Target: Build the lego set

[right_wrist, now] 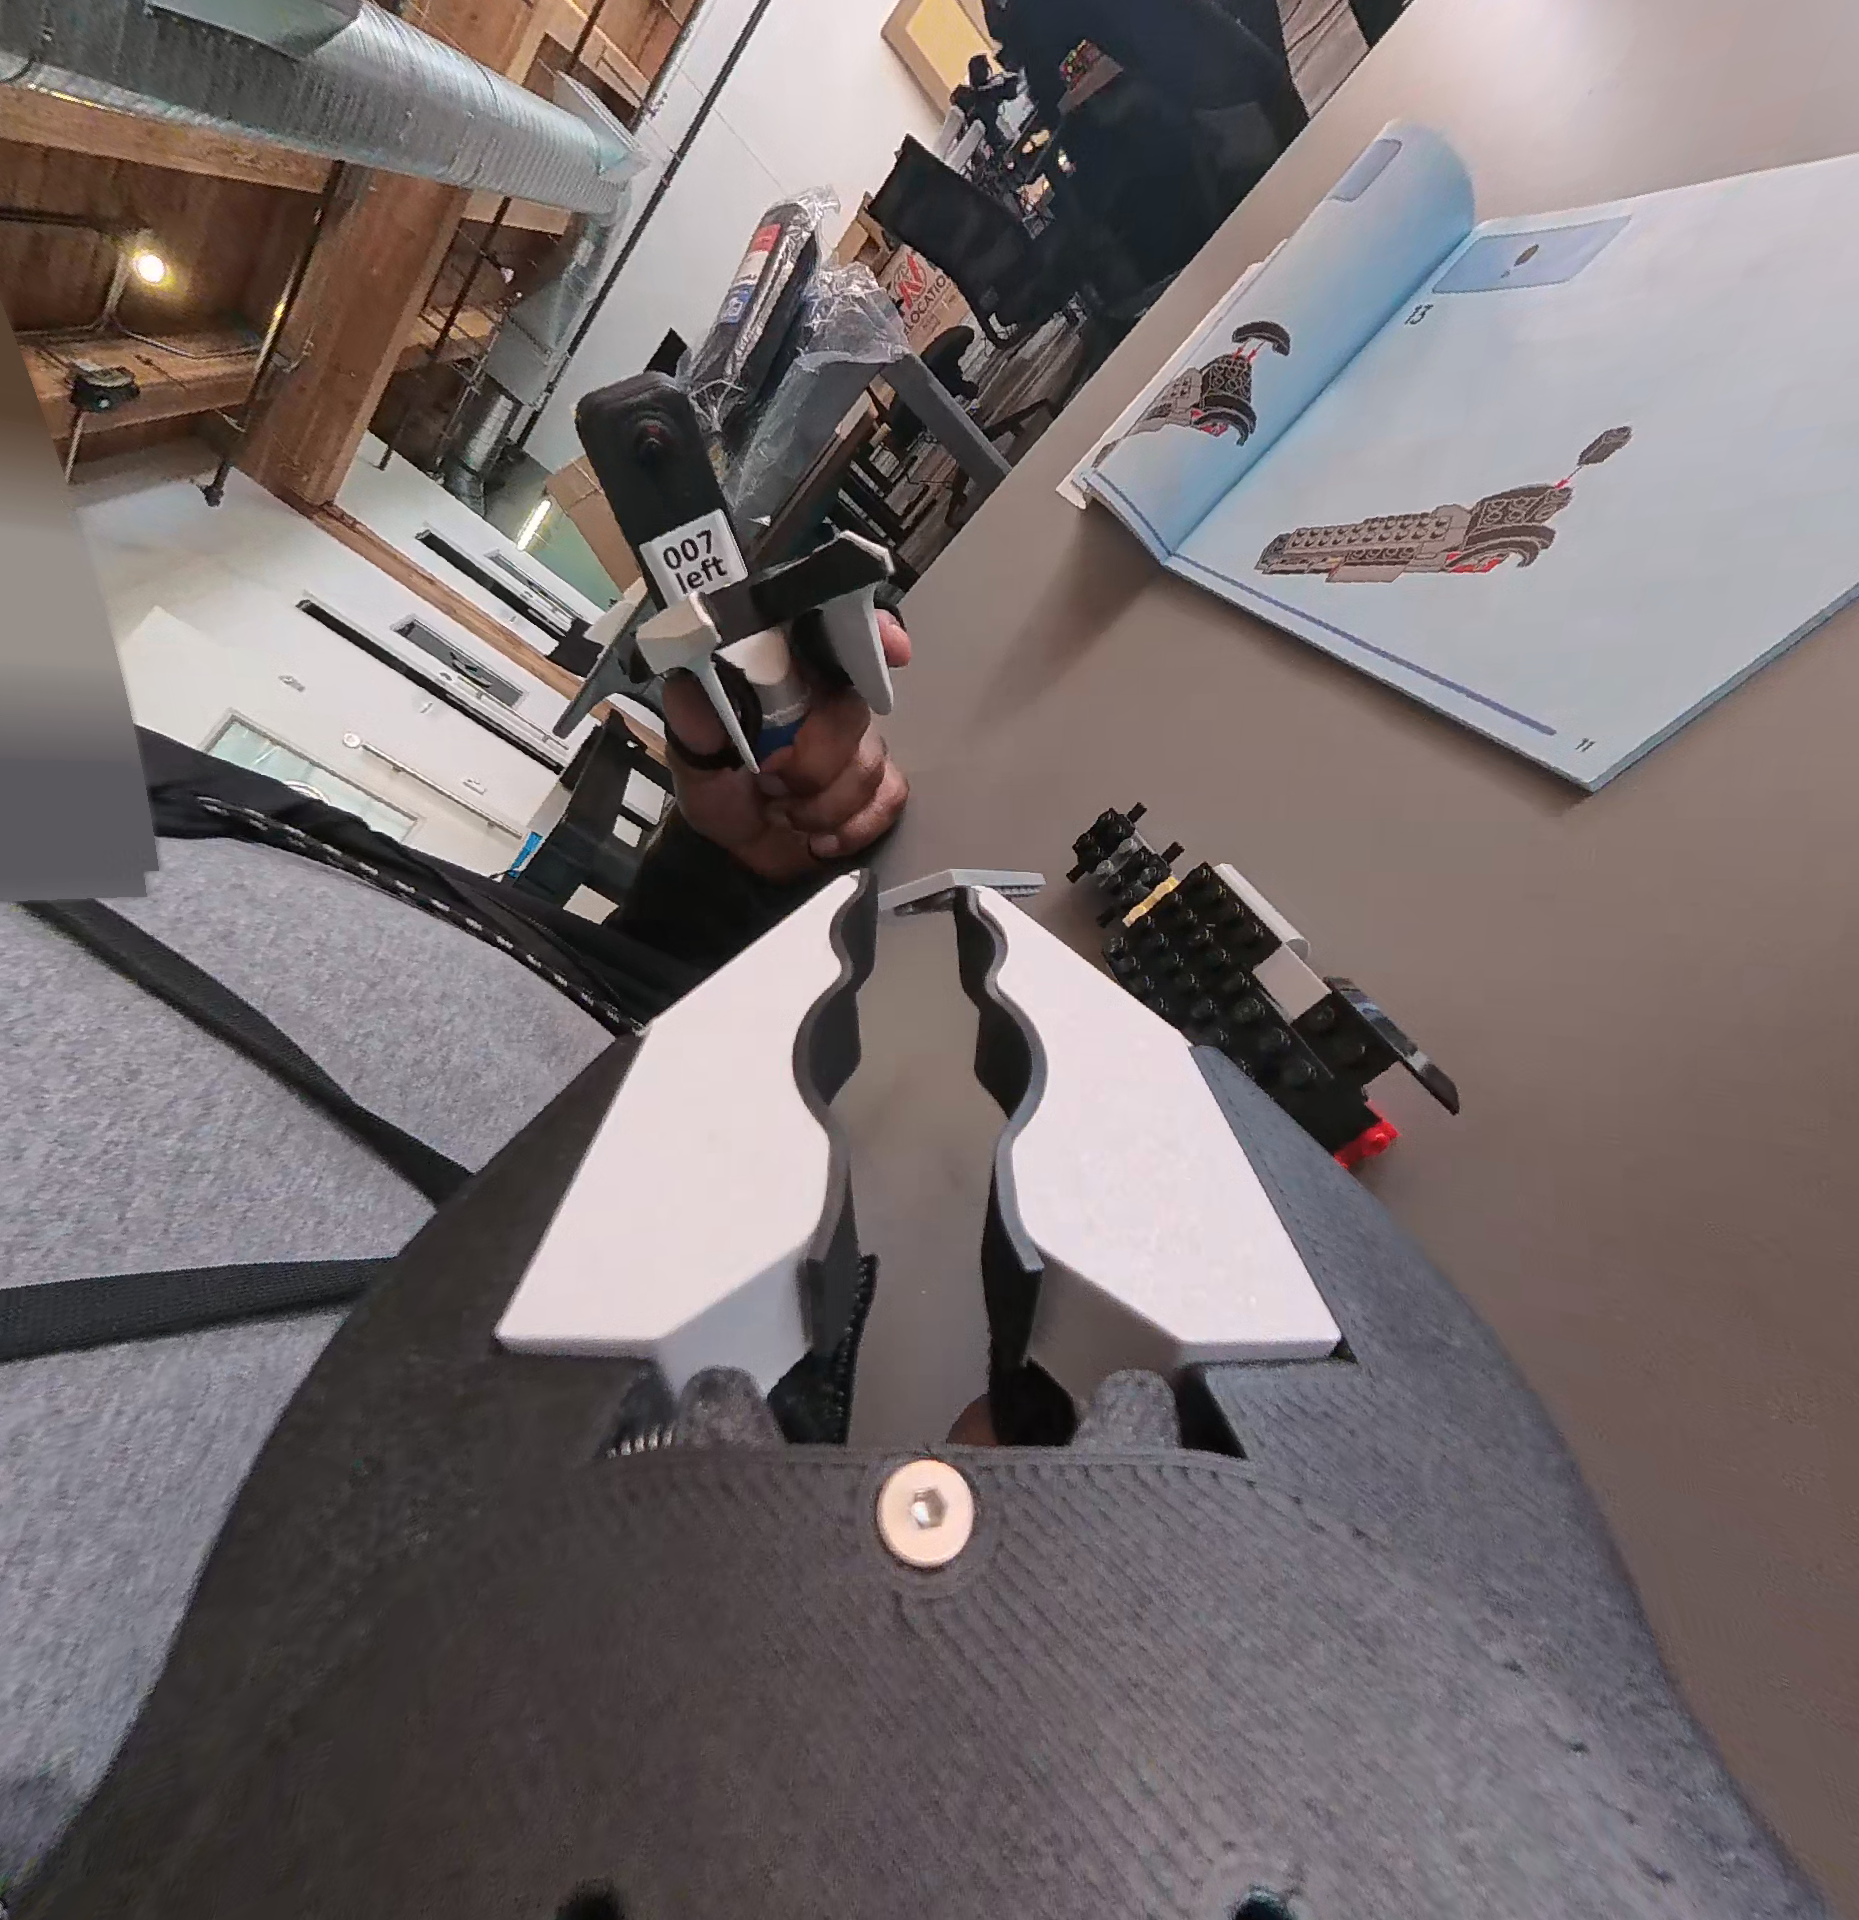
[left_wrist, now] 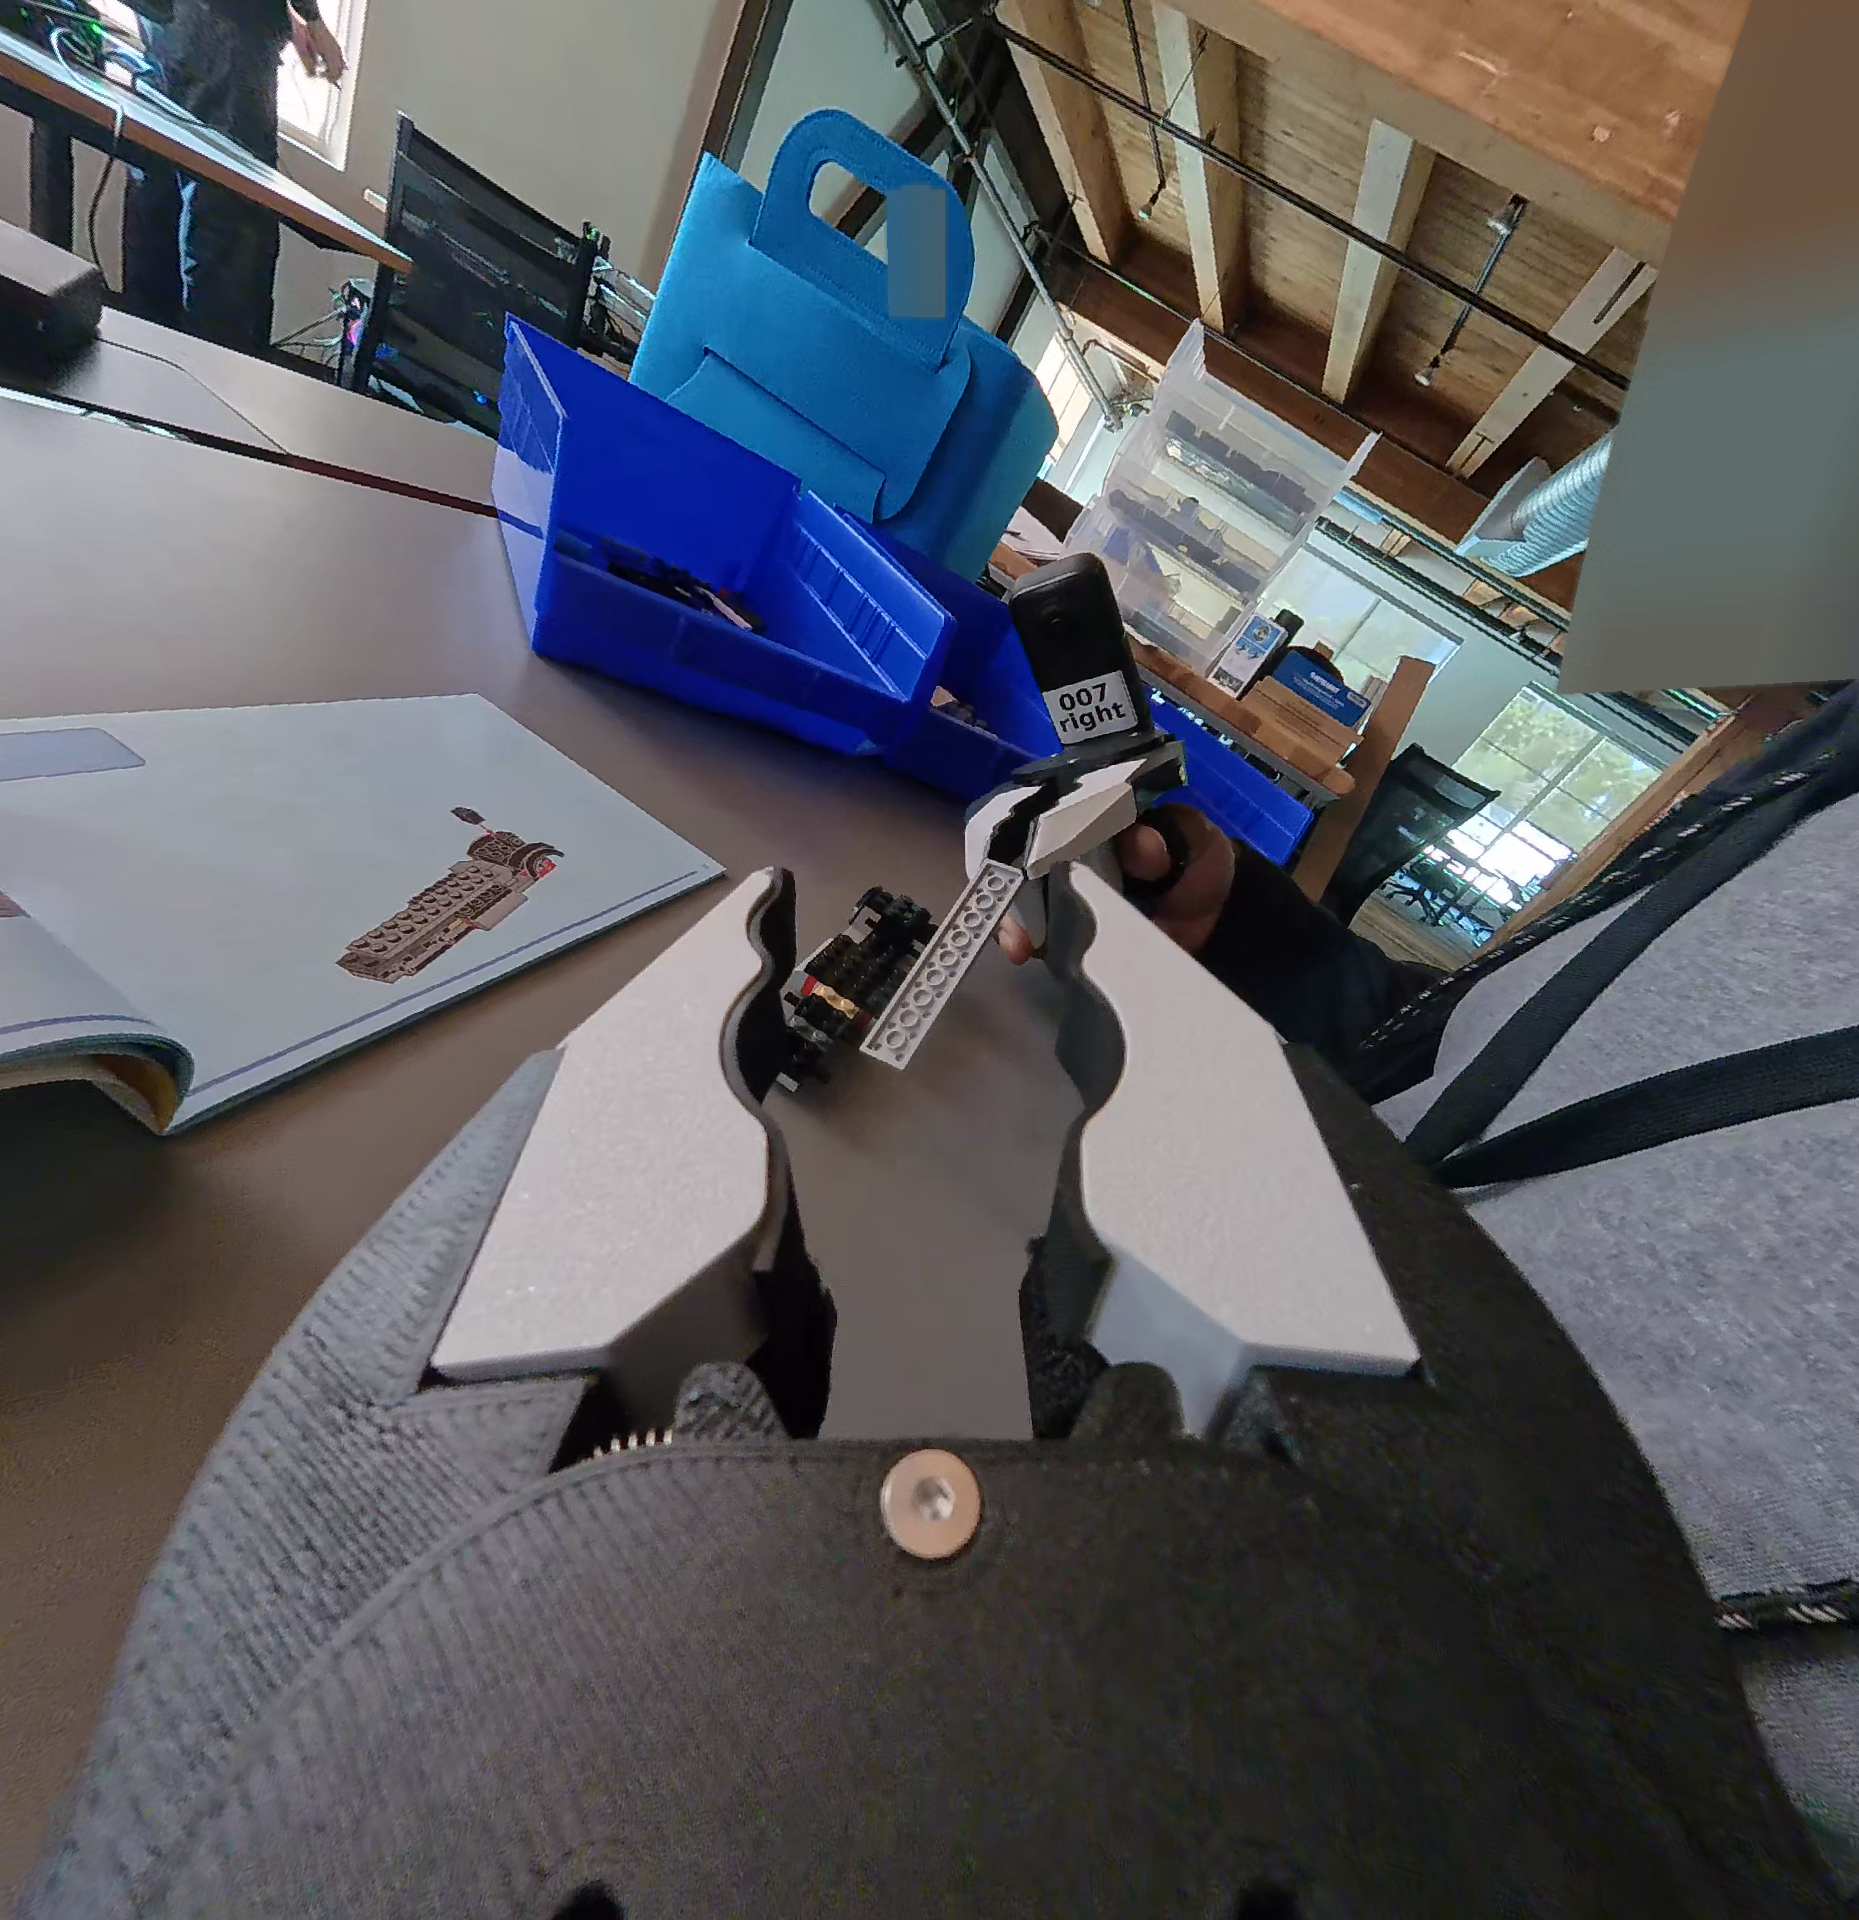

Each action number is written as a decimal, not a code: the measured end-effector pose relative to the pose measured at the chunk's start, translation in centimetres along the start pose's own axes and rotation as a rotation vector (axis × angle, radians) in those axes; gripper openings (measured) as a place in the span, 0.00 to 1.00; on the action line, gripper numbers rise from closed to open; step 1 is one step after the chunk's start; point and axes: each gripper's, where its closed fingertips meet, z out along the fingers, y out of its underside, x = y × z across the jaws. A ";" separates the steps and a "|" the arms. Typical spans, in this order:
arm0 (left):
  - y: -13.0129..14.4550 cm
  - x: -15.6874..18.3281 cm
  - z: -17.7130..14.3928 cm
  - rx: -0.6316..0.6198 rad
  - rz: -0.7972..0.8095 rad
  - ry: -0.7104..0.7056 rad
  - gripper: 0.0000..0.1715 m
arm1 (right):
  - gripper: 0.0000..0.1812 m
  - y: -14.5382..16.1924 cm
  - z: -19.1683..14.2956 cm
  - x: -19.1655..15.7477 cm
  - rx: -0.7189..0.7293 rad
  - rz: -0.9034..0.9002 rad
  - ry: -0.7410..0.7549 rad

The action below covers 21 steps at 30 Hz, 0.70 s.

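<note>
Left wrist view: right tongs clamp grey plate; left tongs spread; printed label, apparently.

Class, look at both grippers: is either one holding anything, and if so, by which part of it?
The right gripper holds a long grey plate by one end; the rest juts out free above the black model. The left gripper is open and holds nothing.

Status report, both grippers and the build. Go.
Right gripper shut on grey plate. Left gripper open, empty. Black build on table. Nothing in the way.
</note>
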 end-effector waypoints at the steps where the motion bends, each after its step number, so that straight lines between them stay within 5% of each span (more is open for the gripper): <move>1: 0.0 0.0 0.0 0.002 0.001 0.001 0.28 | 0.09 0.0 0.0 0.1 0.000 0.001 -0.001; 9: -0.3 -0.4 -1.2 0.012 0.006 -0.025 0.28 | 0.09 -2.6 -2.1 -0.6 0.057 -0.039 0.028; 15: -1.1 -1.0 -2.5 0.047 -0.005 -0.031 0.28 | 0.10 -6.3 -7.7 0.8 0.123 -0.176 0.287; 21: -1.4 -1.3 -2.7 0.053 -0.011 -0.011 0.28 | 0.10 -6.9 -10.3 3.3 0.110 -0.217 0.468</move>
